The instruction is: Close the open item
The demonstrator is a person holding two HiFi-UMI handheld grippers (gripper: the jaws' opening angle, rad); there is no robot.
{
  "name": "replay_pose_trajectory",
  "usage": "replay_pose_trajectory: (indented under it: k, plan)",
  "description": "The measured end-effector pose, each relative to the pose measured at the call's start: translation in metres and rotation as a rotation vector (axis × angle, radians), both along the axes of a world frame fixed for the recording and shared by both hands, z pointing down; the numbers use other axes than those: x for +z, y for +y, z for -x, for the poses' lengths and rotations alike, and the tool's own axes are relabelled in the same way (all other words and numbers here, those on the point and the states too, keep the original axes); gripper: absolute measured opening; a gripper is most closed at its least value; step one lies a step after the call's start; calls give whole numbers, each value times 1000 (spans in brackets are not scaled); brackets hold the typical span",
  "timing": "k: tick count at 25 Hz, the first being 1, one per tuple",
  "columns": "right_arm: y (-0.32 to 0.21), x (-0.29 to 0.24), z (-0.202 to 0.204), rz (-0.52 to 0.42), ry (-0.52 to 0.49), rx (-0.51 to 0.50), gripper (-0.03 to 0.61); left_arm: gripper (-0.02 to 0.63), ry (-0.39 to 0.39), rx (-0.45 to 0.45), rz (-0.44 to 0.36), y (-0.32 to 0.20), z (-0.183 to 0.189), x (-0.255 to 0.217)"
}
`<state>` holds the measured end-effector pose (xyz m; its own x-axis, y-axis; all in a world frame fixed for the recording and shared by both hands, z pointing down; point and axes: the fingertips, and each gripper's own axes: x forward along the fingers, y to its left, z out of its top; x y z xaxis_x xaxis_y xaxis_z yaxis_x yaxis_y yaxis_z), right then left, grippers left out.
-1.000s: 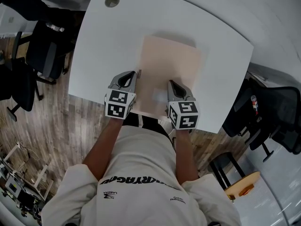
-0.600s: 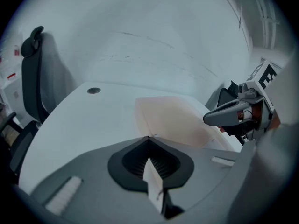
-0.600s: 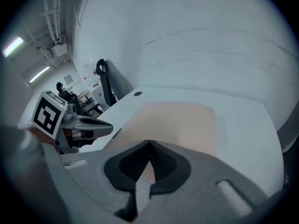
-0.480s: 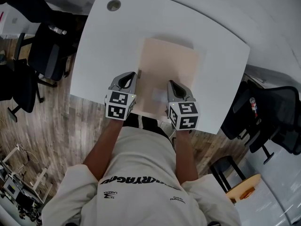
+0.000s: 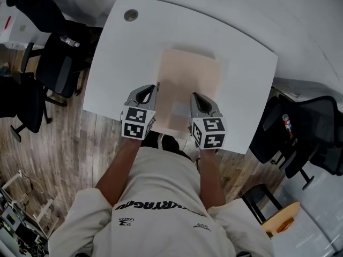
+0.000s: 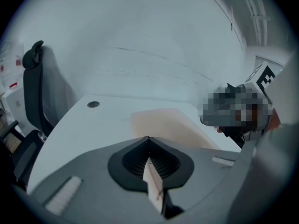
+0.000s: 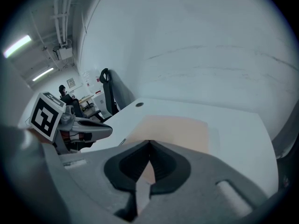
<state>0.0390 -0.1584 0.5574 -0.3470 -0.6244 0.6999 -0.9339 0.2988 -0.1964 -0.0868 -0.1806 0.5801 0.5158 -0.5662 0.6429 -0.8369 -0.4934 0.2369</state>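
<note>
A flat pale-beige rectangular item (image 5: pixel 190 82) lies on the white table (image 5: pixel 120 58); from above it looks like one flat sheet or cover, with a lighter patch near its front edge. My left gripper (image 5: pixel 151 88) is at the item's front-left edge and my right gripper (image 5: pixel 194 95) is over its front-right part. Both are shut with nothing visibly held. In the left gripper view the shut tips (image 6: pixel 148 139) point toward the beige item (image 6: pixel 163 122). In the right gripper view the tips (image 7: pixel 149 143) meet in front of the item (image 7: pixel 175 127).
A round cable hole (image 5: pixel 131 15) sits in the table's far-left corner. Black office chairs stand left (image 5: pixel 56 63) and right (image 5: pixel 316 135) of the table. A wall rises just behind the table. The person stands at the table's front edge.
The head view has shifted, so the table sits a little lower and smaller in the frame. Both grippers keep their places at the item's front edge.
</note>
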Motion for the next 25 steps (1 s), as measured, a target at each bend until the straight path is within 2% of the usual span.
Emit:
replay_pose_trajectory:
  k: [25]
  plan:
    - [25,-94,-7,-291,-66,63,-3,-3,35,-9,-239,36,-19,-100]
